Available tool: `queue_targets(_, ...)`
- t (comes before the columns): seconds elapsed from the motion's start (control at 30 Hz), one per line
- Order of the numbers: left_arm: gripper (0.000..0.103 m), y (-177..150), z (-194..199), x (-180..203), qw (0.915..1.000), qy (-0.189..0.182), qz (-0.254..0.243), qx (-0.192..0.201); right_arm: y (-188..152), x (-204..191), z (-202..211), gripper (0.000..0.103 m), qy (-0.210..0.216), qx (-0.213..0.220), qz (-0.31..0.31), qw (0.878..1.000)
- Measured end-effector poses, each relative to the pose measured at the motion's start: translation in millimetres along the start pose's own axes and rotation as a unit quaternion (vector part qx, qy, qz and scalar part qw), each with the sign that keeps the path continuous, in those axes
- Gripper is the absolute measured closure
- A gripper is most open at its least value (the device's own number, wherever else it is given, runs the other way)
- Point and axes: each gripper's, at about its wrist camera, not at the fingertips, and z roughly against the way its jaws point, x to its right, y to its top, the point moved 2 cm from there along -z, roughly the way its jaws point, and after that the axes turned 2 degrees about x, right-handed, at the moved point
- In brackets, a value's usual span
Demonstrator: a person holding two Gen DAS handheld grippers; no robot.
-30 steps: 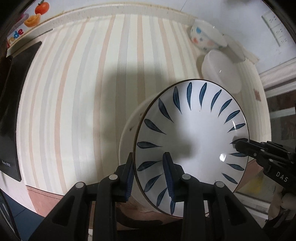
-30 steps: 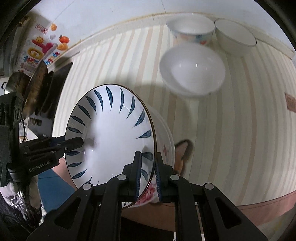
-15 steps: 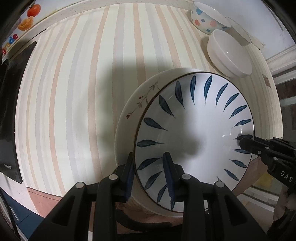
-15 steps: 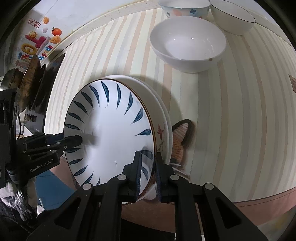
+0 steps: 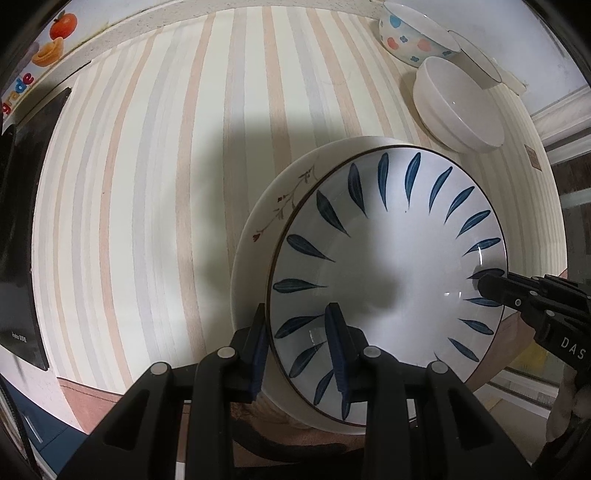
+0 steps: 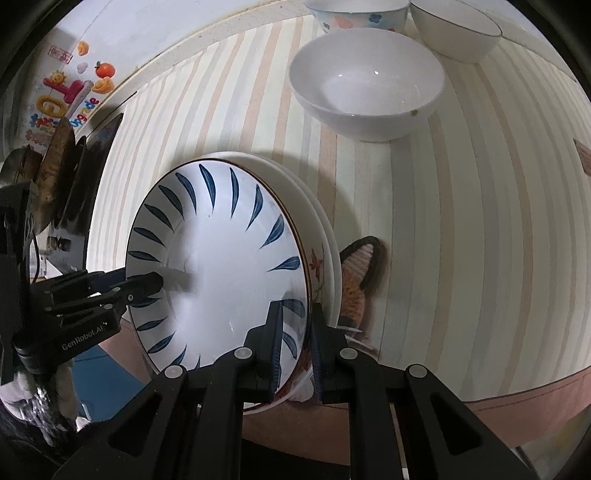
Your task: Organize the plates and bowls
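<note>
A white plate with blue leaf marks (image 5: 388,266) (image 6: 221,266) lies on a cream plate with a red flower sprig (image 5: 273,218) (image 6: 319,266) near the table's front edge. My left gripper (image 5: 297,347) is shut on the blue-leaf plate's near rim; it shows at the left of the right wrist view (image 6: 157,282). My right gripper (image 6: 295,336) is shut on the opposite rim; it shows at the right of the left wrist view (image 5: 484,284). A plain white bowl (image 5: 456,110) (image 6: 367,83), a dotted bowl (image 5: 415,38) (image 6: 360,13) and a thin-rimmed white bowl (image 6: 458,29) stand at the back.
The table has a striped cloth (image 5: 166,184) (image 6: 461,240). A black flat object (image 5: 22,229) lies at its left edge. A fox-shaped mat (image 6: 356,280) pokes out from under the plates. A wall with fruit stickers (image 6: 70,88) runs behind.
Both grippers have lowered the blue-leaf plate from tilted in the air down flat onto the flower plate. The bowls now look closer.
</note>
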Motion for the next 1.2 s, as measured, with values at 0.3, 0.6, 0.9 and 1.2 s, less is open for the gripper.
queue_targets(0.3,0.076,4.4,5.1,-9.1,0.9999,-0.010,0.001,-0.008,4.1,4.9,-1.3,0.085,0.010,-0.012,-0.026,1.000)
queue_targets(0.6,0.075,-2.6,41.4,-10.1,0.9999,0.005,0.013,0.006,0.6,2.7,10.8,0.084,0.006,-0.010,-0.042,0.999)
queue_targets(0.9,0.075,-25.8,126.1,9.5,0.9985,-0.026,0.003,0.048,-13.1,-42.5,88.0,0.084,-0.009,0.033,0.006,0.999)
queue_targets(1.2,0.075,-35.8,169.4,27.6,0.9975,-0.049,-0.015,0.049,-31.8,-69.8,156.6,0.082,-0.004,0.070,0.022,0.997)
